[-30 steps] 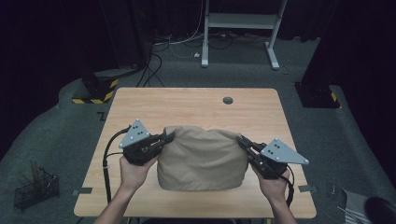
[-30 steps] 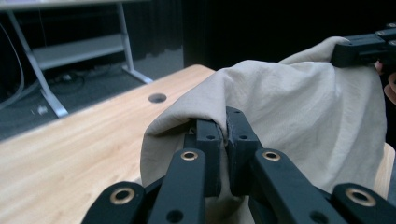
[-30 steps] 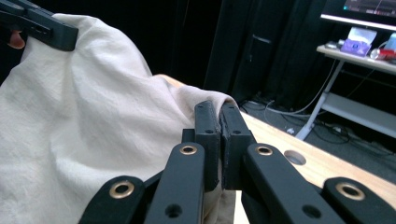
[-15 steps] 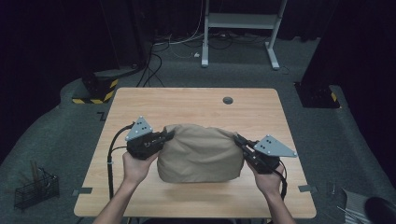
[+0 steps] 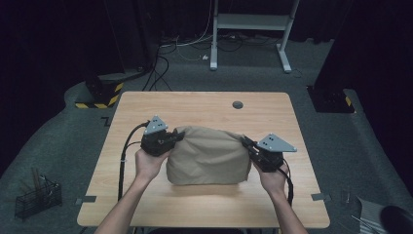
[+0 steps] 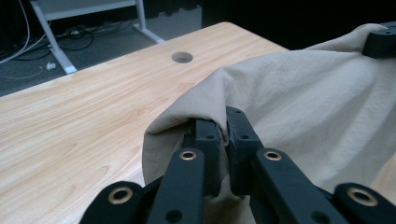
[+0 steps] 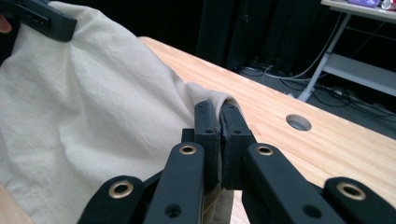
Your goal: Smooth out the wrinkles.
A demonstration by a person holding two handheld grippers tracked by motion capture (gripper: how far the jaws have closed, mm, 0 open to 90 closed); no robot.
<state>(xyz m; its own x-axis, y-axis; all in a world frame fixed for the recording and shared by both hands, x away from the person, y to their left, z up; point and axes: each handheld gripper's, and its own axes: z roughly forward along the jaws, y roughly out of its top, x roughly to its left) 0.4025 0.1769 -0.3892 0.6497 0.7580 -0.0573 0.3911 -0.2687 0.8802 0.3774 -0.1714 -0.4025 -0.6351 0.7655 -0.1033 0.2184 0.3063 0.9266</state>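
A beige cloth hangs folded between my two grippers over the wooden table, its lower edge resting on the top. My left gripper is shut on the cloth's upper left corner. My right gripper is shut on the upper right corner. In the left gripper view the fabric is pinched between the black jaws and drapes off to the right. The right gripper view has the cloth spreading left toward the other gripper's tip.
A round cable hole sits near the table's far edge. Beyond the table stand a white metal frame and loose cables on the floor. A black wire basket rests on the floor at the left.
Both hands have come down and slightly inward with the cloth. The fabric now sags lower and bunches more between the grippers.
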